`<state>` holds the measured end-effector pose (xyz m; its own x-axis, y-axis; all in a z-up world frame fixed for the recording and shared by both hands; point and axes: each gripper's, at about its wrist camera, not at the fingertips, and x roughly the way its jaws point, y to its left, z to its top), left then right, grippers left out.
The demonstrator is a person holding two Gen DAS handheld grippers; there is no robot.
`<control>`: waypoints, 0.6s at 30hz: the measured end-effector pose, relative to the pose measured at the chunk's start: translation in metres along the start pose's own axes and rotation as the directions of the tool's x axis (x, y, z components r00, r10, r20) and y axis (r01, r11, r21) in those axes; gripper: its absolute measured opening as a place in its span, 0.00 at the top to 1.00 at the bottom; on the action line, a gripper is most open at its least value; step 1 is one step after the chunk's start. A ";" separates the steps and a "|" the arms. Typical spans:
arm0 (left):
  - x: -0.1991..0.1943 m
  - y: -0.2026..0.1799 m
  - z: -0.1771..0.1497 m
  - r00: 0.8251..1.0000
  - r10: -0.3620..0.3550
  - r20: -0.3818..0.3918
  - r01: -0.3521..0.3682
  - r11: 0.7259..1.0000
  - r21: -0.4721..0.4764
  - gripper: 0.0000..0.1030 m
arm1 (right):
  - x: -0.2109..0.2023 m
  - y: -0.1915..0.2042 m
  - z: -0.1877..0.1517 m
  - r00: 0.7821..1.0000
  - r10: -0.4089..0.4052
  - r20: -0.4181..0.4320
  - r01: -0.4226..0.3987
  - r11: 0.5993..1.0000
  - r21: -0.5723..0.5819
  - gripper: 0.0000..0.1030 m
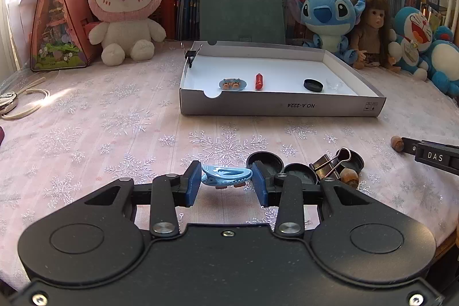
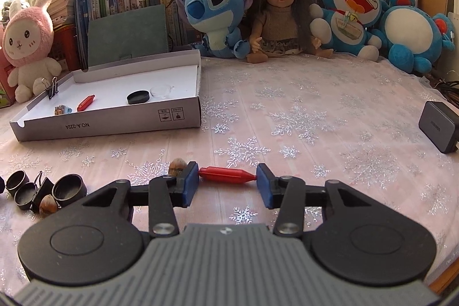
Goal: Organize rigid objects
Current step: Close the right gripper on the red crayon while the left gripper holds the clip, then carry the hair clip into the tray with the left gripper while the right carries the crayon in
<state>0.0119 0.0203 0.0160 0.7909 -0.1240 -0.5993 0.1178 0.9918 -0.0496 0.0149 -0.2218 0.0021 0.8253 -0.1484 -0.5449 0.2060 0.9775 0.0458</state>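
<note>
My left gripper (image 1: 226, 182) is shut on a light blue hair clip (image 1: 226, 174), held crosswise between the blue pads just above the tablecloth. My right gripper (image 2: 228, 182) is shut on a red pin-shaped piece (image 2: 226, 174), with a pad against each end. A brown nut (image 2: 178, 166) lies just behind its left finger. The shallow white box (image 1: 281, 105) stands ahead, holding a decorated blue clip (image 1: 233, 84), another red piece (image 1: 259, 81), a black cap (image 1: 313, 85) and a clear lid (image 1: 334, 83). A binder clip (image 1: 190, 53) grips its left wall.
Black caps (image 1: 265, 161), a binder clip (image 1: 332, 162) and a nut (image 1: 350, 177) lie right of my left gripper; another nut (image 1: 397, 142) sits farther right. A grey charger (image 2: 437, 126) rests at the right. Plush toys, a doll and books line the back.
</note>
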 end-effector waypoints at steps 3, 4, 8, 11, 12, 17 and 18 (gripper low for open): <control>0.001 0.001 0.006 1.000 -0.011 0.001 0.011 1.000 -0.006 0.64 | 0.001 -0.003 0.004 1.000 0.014 0.002 -0.014 1.000 0.009 0.52; 0.001 0.001 0.009 1.000 -0.015 0.002 0.015 1.000 -0.007 0.64 | 0.000 -0.004 0.005 1.000 0.016 0.005 -0.016 1.000 0.010 0.52; 0.002 0.000 0.022 1.000 -0.025 0.012 0.025 1.000 -0.007 0.64 | -0.002 -0.005 0.016 0.999 0.029 0.023 -0.029 1.000 0.009 0.52; 0.005 0.002 0.035 0.999 -0.042 0.019 0.043 0.999 -0.018 0.64 | -0.003 -0.004 0.025 0.998 0.048 0.033 -0.048 0.999 0.010 0.52; 0.006 0.002 0.040 0.999 -0.047 0.022 0.047 0.999 -0.018 0.64 | -0.003 -0.004 0.028 0.998 0.056 0.034 -0.056 0.998 0.009 0.52; 0.018 0.007 0.070 0.997 -0.083 0.004 0.083 0.995 -0.048 0.65 | 0.006 -0.001 0.046 0.994 0.108 -0.007 -0.108 0.994 0.020 0.52; 0.020 0.007 0.075 0.996 -0.089 0.002 0.089 0.995 -0.051 0.65 | 0.010 0.000 0.052 0.993 0.119 -0.019 -0.119 0.993 0.025 0.52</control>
<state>0.0739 0.0228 0.0639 0.7782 -0.2115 -0.5913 0.1568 0.9772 -0.1432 0.0503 -0.2314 0.0404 0.8341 -0.0279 -0.5510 0.1196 0.9841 0.1312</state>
